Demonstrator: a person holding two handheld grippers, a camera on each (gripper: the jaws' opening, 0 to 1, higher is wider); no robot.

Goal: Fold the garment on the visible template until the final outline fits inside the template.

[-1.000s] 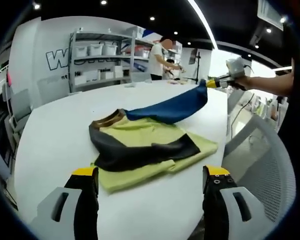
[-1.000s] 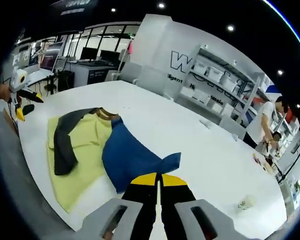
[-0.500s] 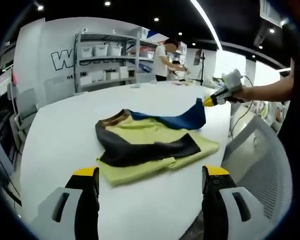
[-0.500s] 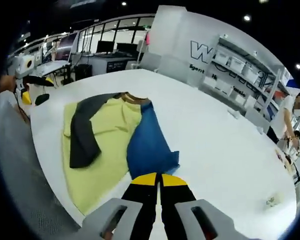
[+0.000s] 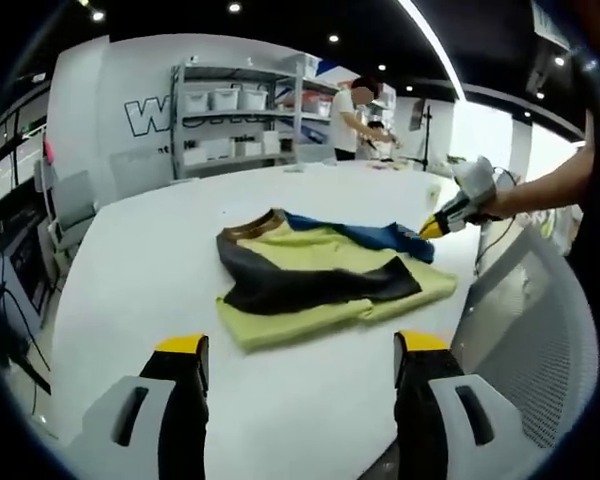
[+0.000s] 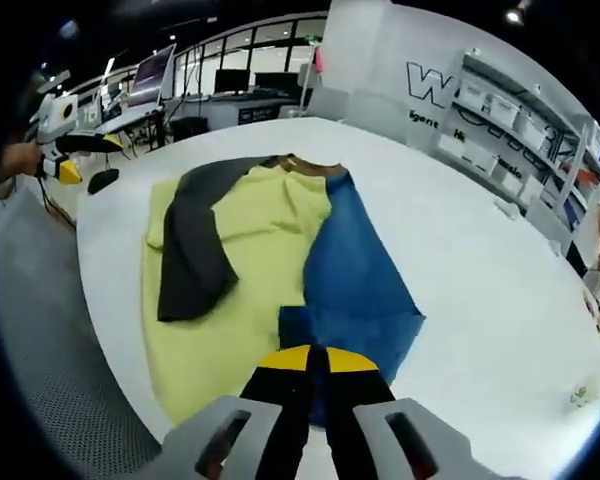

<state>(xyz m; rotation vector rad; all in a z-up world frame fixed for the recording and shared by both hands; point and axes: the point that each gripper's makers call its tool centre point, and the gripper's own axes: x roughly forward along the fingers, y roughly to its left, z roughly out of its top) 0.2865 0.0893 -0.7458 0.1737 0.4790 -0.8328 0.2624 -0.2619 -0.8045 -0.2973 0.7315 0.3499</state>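
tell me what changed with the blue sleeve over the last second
The right hand-held gripper, shut on the blue sleeve, carried it from raised and stretched out down onto the yellow shirt, folding it inward. The grey sleeve stayed folded across the body, and the left hand-held gripper stayed open, back from the shirt.

The left gripper view looks across the table (image 5: 120, 290) from well back of the garment (image 5: 325, 275); the right gripper view sits close above it, facing the left tongs (image 6: 68, 172). Both share garment and table.
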